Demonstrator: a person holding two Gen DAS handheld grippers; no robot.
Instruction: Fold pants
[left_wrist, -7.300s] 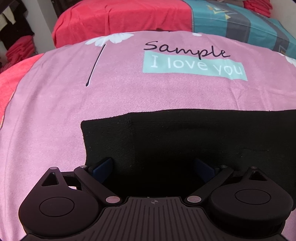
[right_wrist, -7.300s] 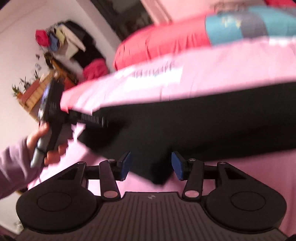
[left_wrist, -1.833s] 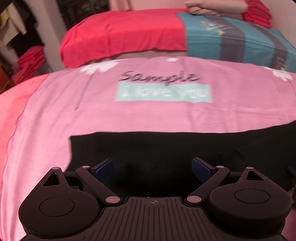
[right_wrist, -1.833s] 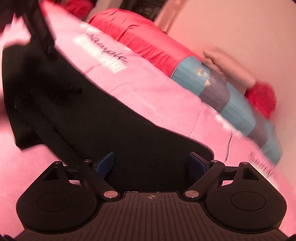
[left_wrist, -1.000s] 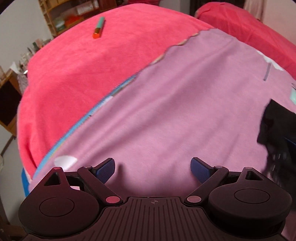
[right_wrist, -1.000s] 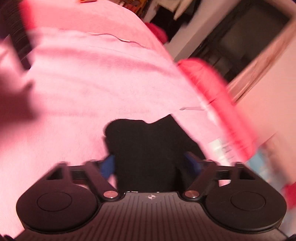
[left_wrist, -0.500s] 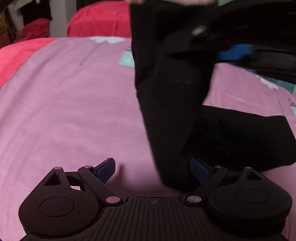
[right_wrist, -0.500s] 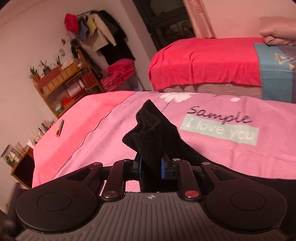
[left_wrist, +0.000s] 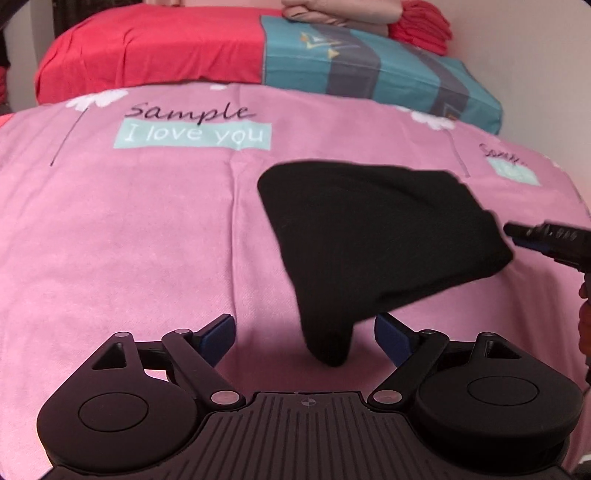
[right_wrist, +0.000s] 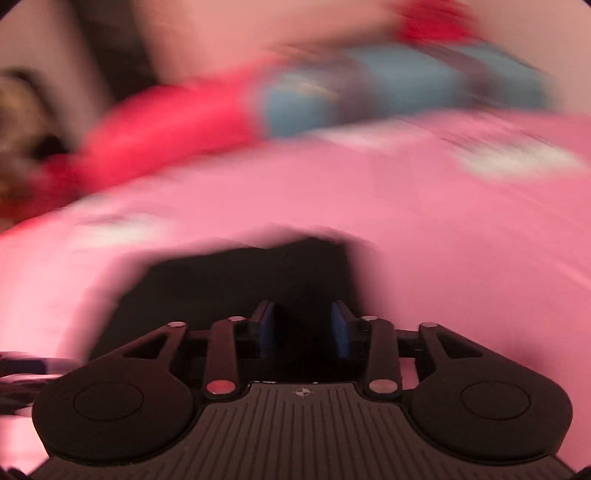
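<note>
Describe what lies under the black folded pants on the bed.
The black folded pants lie on a pink printed bedsheet, which shows all around them. Whatever sits directly beneath the fabric is covered and cannot be seen.

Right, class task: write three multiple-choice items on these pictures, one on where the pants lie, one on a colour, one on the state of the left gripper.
1. The black pants lie on:
A the floor
B the pink bedspread
C a chair

2. The patch behind "I love you" is:
A yellow
B black
C pale teal

3. The jaws of the left gripper are:
A wide open
B shut on the pants
C shut on nothing

Answers: B, pink cloth shows all around the pants. C, the white letters sit on a teal strip. A, the blue pads stand far apart.
</note>
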